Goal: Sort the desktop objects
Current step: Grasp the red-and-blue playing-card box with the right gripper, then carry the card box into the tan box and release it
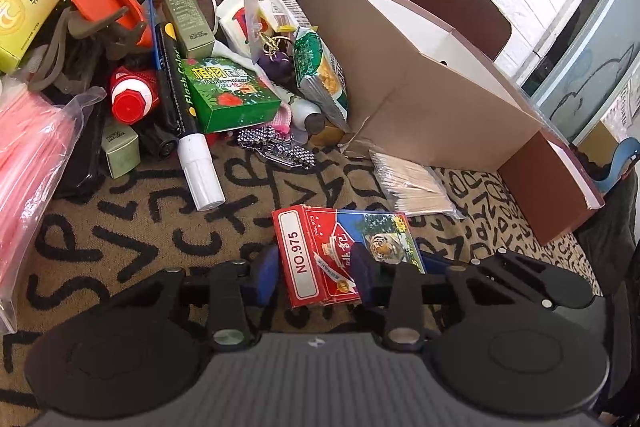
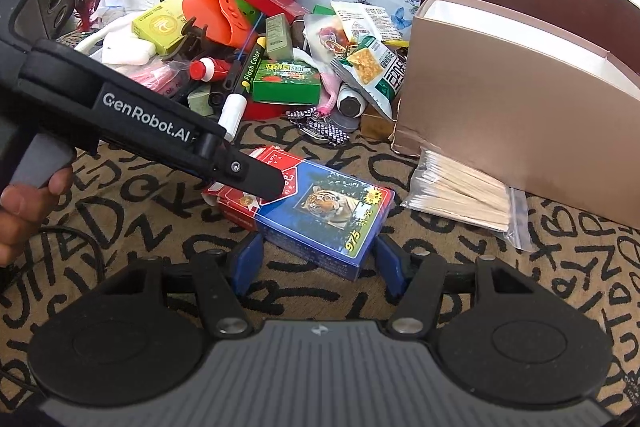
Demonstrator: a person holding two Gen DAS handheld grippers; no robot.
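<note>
While the open cardboard box stands at the far right on the lettered tablecloth, your card pack lies before it. Your left gripper pinches the pack's red end between its blue pads. Your right gripper is spread, straddling the pack's blue end without touching.

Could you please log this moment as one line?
left tool: shut on card box | right tool: open, near it | brown box: beside
</note>
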